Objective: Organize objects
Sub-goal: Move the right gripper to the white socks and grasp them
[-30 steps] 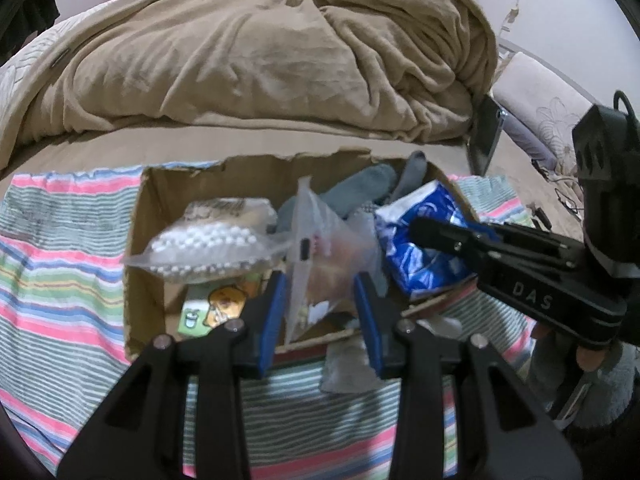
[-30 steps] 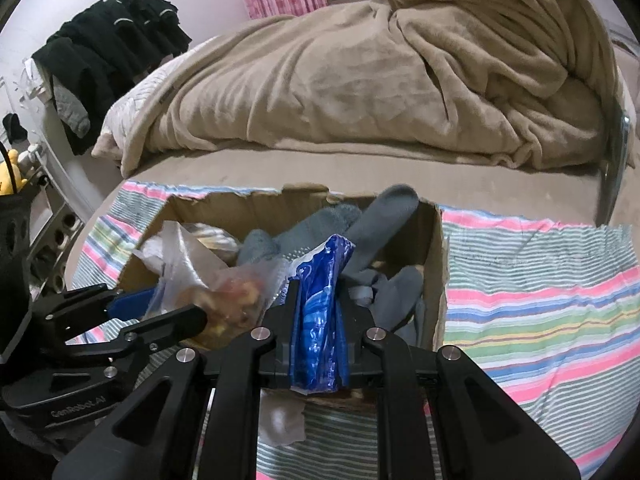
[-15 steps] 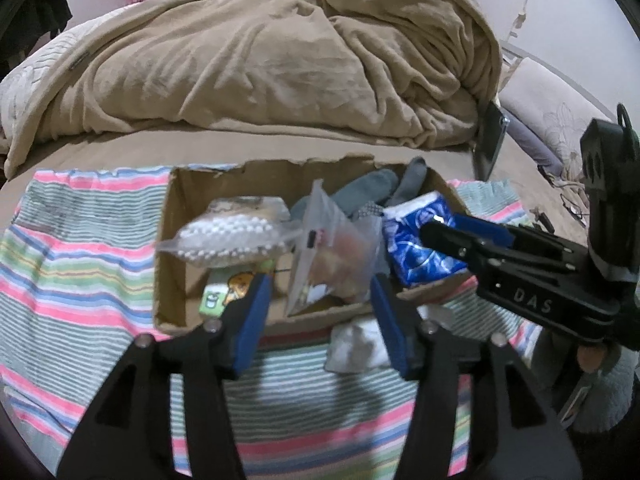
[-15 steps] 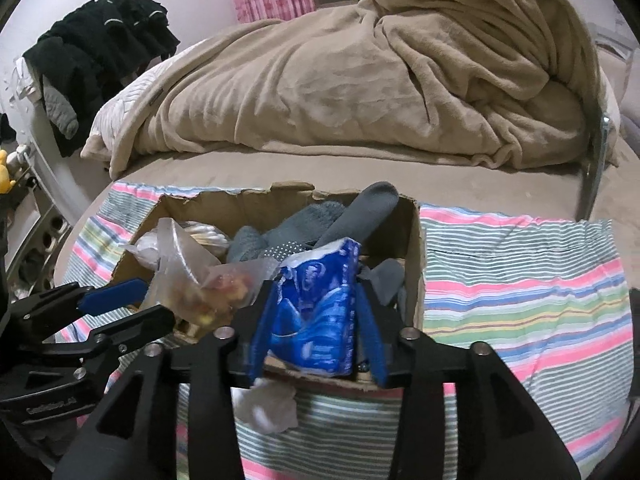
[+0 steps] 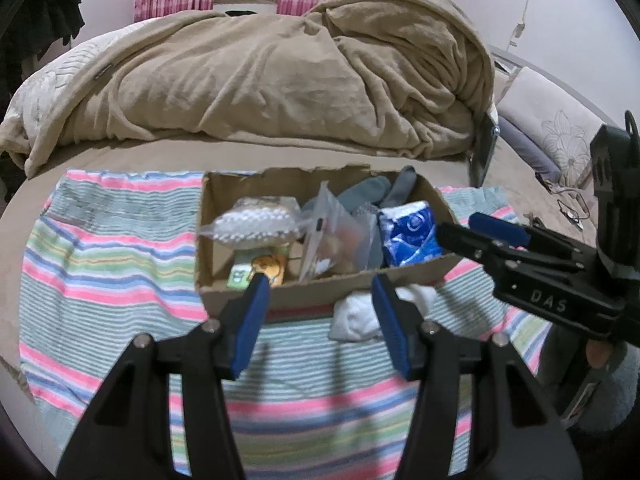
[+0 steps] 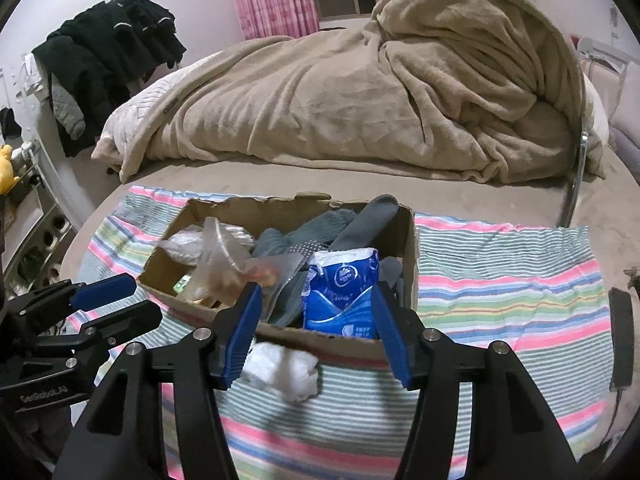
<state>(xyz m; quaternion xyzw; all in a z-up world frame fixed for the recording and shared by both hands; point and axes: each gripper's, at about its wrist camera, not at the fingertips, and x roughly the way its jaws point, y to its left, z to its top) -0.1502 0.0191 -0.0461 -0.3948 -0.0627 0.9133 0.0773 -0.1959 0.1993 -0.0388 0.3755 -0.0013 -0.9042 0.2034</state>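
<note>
The left tool (image 5: 318, 300) and the right tool (image 6: 316, 308) have just been opening and hold nothing – the white wad (image 6: 286, 368) lies on the striped cloth (image 6: 500, 300), touching the box (image 6: 332, 338), nearest the right tool – likely the next pick.

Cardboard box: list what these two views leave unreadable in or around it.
- Box floor, both views: covered by the bags and socks.
- Clear bag contents, both views: blurred through the plastic.
- Blue pack print, right wrist: too small.
- White wad, right wrist: partly behind a finger.
</note>
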